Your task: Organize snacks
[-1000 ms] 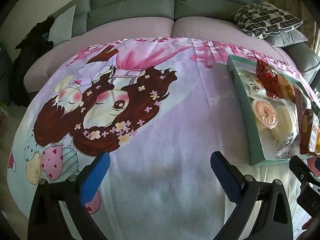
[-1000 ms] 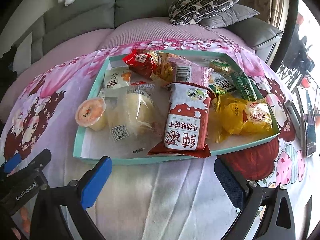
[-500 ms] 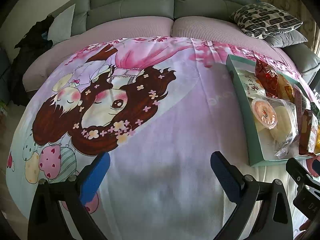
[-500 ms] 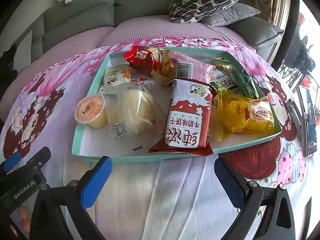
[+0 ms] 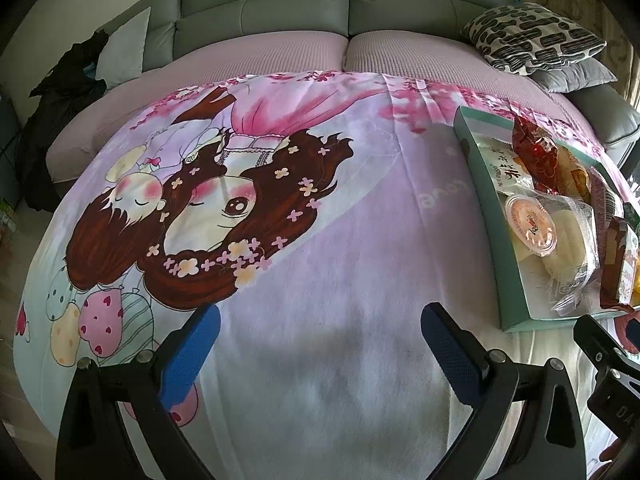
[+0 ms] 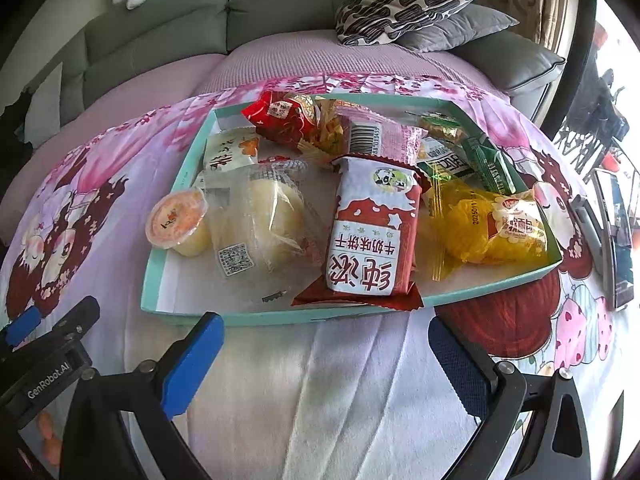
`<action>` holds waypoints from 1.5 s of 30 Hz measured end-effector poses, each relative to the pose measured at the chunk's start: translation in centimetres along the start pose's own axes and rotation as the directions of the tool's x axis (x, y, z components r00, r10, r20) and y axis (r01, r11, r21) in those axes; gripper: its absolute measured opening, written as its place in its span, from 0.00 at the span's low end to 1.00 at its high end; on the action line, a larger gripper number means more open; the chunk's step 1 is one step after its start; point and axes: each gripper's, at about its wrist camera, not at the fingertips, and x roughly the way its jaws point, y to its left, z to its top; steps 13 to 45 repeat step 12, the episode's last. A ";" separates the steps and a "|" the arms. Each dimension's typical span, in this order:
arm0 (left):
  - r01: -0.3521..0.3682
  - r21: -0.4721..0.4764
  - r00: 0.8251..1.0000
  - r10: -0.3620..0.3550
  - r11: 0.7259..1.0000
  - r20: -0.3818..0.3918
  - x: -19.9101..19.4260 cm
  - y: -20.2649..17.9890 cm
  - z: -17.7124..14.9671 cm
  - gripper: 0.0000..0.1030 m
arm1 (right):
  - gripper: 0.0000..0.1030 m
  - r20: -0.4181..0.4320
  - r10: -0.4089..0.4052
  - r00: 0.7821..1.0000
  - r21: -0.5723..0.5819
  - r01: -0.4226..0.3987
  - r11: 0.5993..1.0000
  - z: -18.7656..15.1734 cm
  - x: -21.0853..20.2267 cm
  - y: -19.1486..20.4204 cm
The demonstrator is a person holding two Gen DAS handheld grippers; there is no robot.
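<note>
The tray [image 6: 256, 317] of snacks fills the centre of the right view and the right edge of the left view. The biscuit pack [image 6: 370, 232] is judged light, crinkly and slippery; grip it across its narrow sides. It lies above and between the wide-open right gripper [image 6: 324, 354], apart from both fingers. The left gripper [image 5: 318, 346] is wide open and empty over cloth [image 5: 360, 248].

We are seeing a cartoon-print cloth [image 6: 360, 380] covering the support surface. Lying directly on it: a teal tray [image 6: 224, 314] filled with snack packets, and near the right edge a phone [image 6: 618, 240], apart from the tray.
</note>
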 end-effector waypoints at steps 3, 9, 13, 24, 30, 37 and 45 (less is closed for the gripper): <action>-0.014 0.001 1.000 0.014 1.000 -0.001 0.0 0.0 0.0 0.97 | 1.00 0.000 0.001 1.000 0.003 -0.001 1.000 0.0 0.0 0.0; -0.027 0.005 1.000 0.027 1.000 0.001 0.0 -0.1 0.0 0.98 | 1.00 -0.001 0.002 1.000 0.005 -0.002 1.000 0.0 0.0 0.0; -0.038 0.006 0.999 0.038 0.999 0.016 -0.2 -0.1 0.0 0.98 | 1.00 -0.001 0.002 1.000 0.005 -0.002 1.000 0.0 0.0 -0.1; -0.038 0.006 0.999 0.038 0.999 0.016 -0.2 -0.1 0.0 0.98 | 1.00 -0.001 0.002 1.000 0.005 -0.002 1.000 0.0 0.0 -0.1; -0.038 0.006 0.999 0.038 0.999 0.016 -0.2 -0.1 0.0 0.98 | 1.00 -0.001 0.002 1.000 0.005 -0.002 1.000 0.0 0.0 -0.1; -0.038 0.006 0.999 0.038 0.999 0.016 -0.2 -0.1 0.0 0.98 | 1.00 -0.001 0.002 1.000 0.005 -0.002 1.000 0.0 0.0 -0.1; -0.038 0.006 0.999 0.038 0.999 0.016 -0.2 -0.1 0.0 0.98 | 1.00 -0.001 0.002 1.000 0.005 -0.002 1.000 0.0 0.0 -0.1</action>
